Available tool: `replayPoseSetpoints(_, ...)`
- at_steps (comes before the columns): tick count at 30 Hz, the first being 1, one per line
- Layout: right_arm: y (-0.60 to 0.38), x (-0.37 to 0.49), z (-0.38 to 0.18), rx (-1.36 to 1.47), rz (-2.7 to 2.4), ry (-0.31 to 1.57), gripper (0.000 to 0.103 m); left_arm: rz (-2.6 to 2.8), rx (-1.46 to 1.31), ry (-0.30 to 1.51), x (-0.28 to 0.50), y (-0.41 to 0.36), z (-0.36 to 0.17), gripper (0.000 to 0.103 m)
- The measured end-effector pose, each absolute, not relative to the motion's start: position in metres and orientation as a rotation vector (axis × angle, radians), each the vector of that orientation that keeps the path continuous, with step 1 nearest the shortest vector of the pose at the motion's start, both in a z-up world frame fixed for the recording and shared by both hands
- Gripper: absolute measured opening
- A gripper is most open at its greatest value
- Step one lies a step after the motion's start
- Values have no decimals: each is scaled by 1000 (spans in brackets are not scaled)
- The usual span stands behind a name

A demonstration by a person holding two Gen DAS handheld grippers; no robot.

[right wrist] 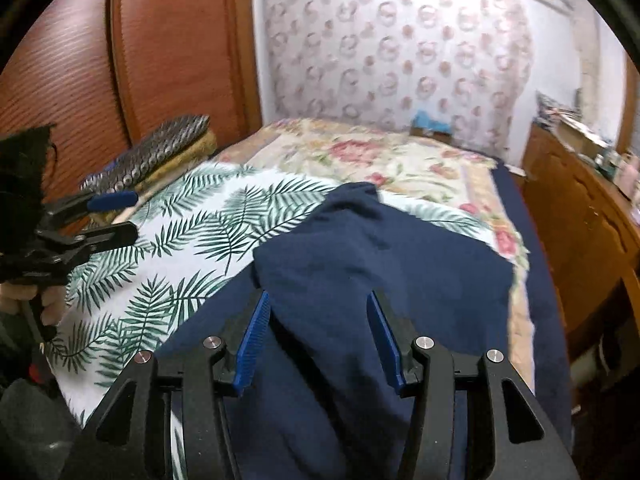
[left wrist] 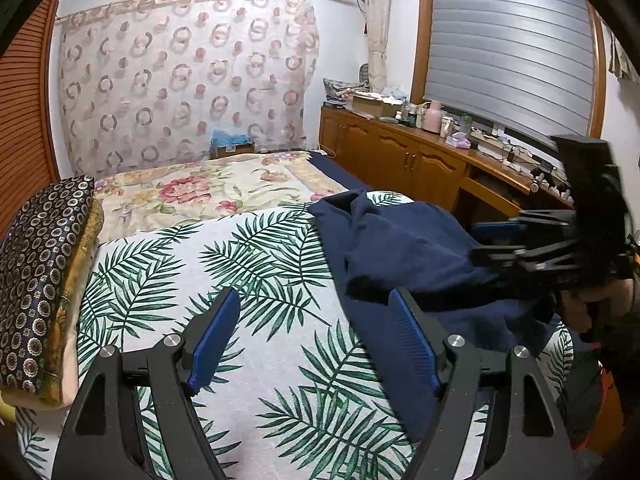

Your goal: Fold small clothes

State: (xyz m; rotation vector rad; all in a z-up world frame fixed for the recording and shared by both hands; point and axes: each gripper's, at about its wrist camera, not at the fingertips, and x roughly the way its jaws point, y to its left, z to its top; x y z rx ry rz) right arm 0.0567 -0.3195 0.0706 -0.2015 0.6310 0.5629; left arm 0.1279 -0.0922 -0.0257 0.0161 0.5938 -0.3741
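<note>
A dark navy garment (left wrist: 400, 240) (right wrist: 380, 260) lies rumpled on a white sheet with green leaf print (left wrist: 240, 248) (right wrist: 180, 220) spread over the bed. My left gripper (left wrist: 316, 294) hovers open over the sheet, its right finger above the garment's left edge; nothing is between its pads. It also shows at the left of the right wrist view as the left gripper (right wrist: 128, 216). My right gripper (right wrist: 318, 296) sits low over the garment; its jaws are opening, with cloth lying between them and the pads not pressing it. It appears blurred as the right gripper (left wrist: 492, 240).
A folded stack of patterned cloths (left wrist: 40, 260) (right wrist: 160, 148) sits at the bed's left side. A floral bedspread (left wrist: 208, 188) covers the far half. A cluttered wooden cabinet (left wrist: 400, 152) (right wrist: 580, 220) runs along the right; a wooden wardrobe door (right wrist: 160, 40) stands left.
</note>
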Motion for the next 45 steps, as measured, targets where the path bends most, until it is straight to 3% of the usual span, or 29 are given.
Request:
replayPoseSetpoints(21, -255, 143, 30, -334, 632, 834, 52, -361, -1, 618, 127, -79, -35, 78)
replayPoseSetpoints(23, -258, 144, 31, -316, 630, 834, 44, -364, -1, 621, 127, -80, -36, 78)
replayPoseSetpoints(25, -258, 144, 33, -308, 620, 828, 20, -370, 2, 626, 128, -83, -38, 78)
replayPoseSetpoints(27, -263, 143, 38, -290, 612, 816, 11, -377, 7, 628, 127, -86, -39, 78)
replayPoseSetpoints(38, -335, 145, 107, -261, 407, 624, 8, -410, 23, 647, 125, -98, -43, 78)
replayPoseSetpoints(45, -359, 185, 90, -277, 203, 677, 8, -419, 31, 653, 124, -101, -45, 78)
